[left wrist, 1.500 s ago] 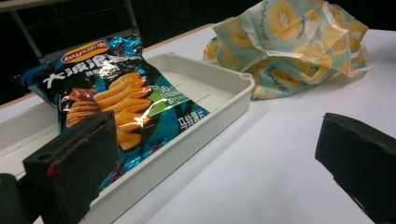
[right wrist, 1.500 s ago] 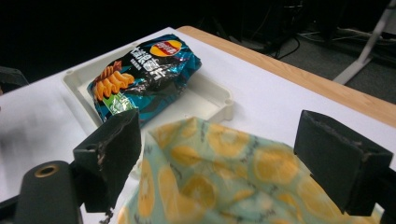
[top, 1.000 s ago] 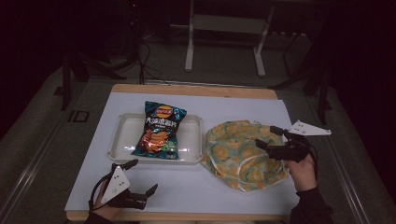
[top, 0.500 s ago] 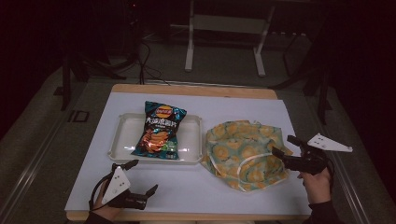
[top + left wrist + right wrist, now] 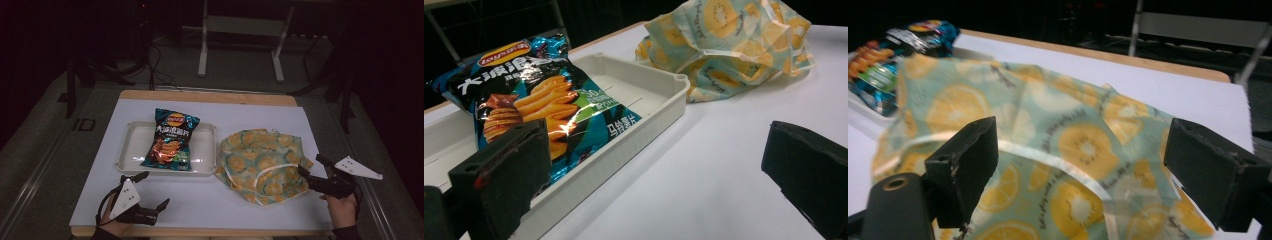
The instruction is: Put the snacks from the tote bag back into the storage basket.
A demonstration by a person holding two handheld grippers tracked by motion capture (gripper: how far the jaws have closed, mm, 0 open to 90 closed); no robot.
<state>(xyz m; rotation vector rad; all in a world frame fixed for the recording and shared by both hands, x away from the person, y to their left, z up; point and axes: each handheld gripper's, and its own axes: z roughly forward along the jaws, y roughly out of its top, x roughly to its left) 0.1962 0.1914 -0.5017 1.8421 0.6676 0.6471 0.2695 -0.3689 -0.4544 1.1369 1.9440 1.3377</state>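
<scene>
- Chip bag point(image 5: 171, 139) lying in white tray point(image 5: 131, 150), far-left on surface point(image 5: 260, 112).
- Fruit-print bag point(image 5: 262, 162) crumpled just right of tray.
- Left gripper point(image 5: 154, 191) near edge, fingers wide apart, empty.
- Right gripper point(image 5: 314, 167) at bag's right edge, fingers spread, gripping nothing.

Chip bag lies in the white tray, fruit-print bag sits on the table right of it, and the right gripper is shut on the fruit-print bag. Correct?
Not quite. The right gripper is open and holds nothing: the right gripper view shows its fingers spread wide before the fruit-print bag. The rest stands: the chip bag lies in the tray, the fruit-print bag to its right.
</scene>
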